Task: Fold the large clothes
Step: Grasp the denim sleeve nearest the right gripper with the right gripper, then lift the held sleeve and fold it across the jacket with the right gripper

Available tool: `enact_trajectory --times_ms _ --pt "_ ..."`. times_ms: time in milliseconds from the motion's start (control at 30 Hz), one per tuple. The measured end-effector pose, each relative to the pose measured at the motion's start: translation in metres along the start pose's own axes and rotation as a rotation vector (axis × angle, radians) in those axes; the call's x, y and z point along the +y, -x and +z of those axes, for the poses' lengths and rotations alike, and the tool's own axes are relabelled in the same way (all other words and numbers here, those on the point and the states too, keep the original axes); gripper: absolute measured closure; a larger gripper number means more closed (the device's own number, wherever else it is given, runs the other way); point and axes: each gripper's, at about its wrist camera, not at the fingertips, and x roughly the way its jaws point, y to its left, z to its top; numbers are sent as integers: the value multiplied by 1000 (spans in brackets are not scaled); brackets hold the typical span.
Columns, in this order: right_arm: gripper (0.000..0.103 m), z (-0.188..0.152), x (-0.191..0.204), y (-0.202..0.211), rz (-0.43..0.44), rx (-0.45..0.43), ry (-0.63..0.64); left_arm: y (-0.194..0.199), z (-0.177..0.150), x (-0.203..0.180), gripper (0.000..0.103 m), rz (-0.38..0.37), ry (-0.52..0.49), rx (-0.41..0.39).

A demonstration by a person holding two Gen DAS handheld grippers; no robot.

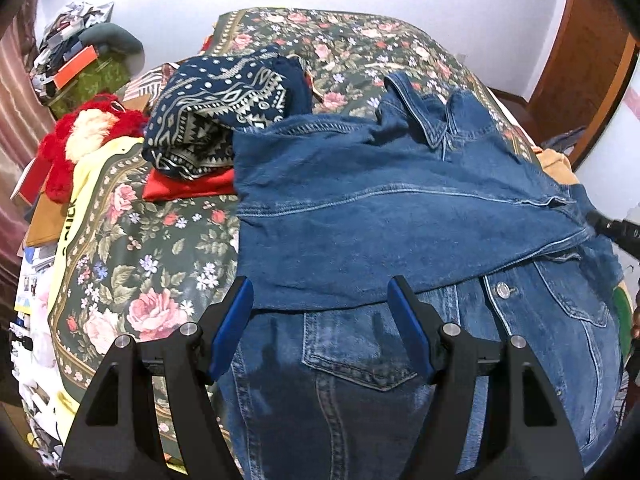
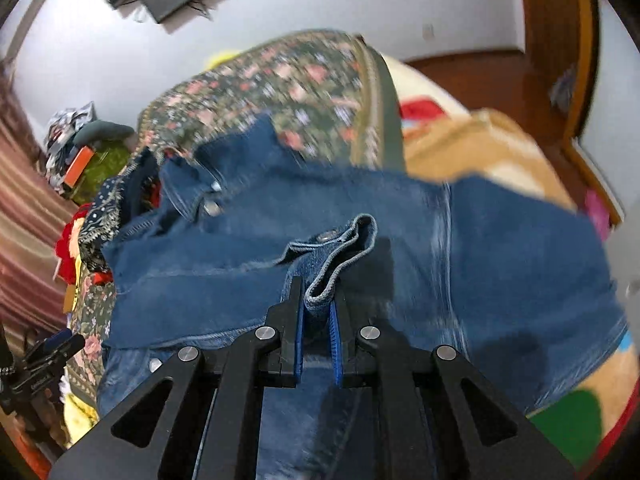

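Note:
A blue denim jacket (image 1: 400,208) lies on the floral bedspread (image 1: 132,248), one part folded across its front, collar toward the far side. My left gripper (image 1: 320,292) is open and empty, hovering over the jacket's near part by the chest pocket. My right gripper (image 2: 316,292) is shut on a buttoned cuff (image 2: 336,252) of the jacket (image 2: 500,248) and holds it above the folded denim. The right gripper's tip shows at the right edge of the left wrist view (image 1: 612,226).
A folded navy patterned cloth (image 1: 216,120) on a red cloth (image 1: 188,186) lies left of the jacket. A red plush toy (image 1: 80,136) and piled clutter (image 1: 76,52) sit at the bed's left. A tan blanket (image 2: 472,148) lies right. A wooden door frame (image 1: 580,60) stands behind.

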Motion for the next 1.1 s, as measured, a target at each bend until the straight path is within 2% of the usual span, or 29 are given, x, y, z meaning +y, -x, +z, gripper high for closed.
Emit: enact_trajectory --times_ms 100,200,367,433,567,733,833,933,1100 --pt "94 -2 -4 1 17 8 -17 -2 -2 -1 34 -1 1 11" --pt "95 10 2 13 45 -27 -7 -3 -2 -3 34 1 0 14" --pt "95 32 24 54 65 -165 54 2 1 -1 34 0 12 -1" --pt "95 31 28 60 62 -187 62 2 2 1 34 -6 19 -1" --pt "95 23 19 45 12 -153 43 0 0 2 34 -9 20 7" --pt "94 4 -13 10 -30 -22 -35 0 -4 0 34 -12 9 13" --pt "90 -7 -24 -3 -76 42 -36 -1 -4 -1 34 -12 6 18" --pt "89 -12 -29 0 -163 57 -13 0 -3 -4 34 -18 6 15" --pt "84 -10 -49 29 -169 30 -42 0 5 -18 34 -35 -18 9"
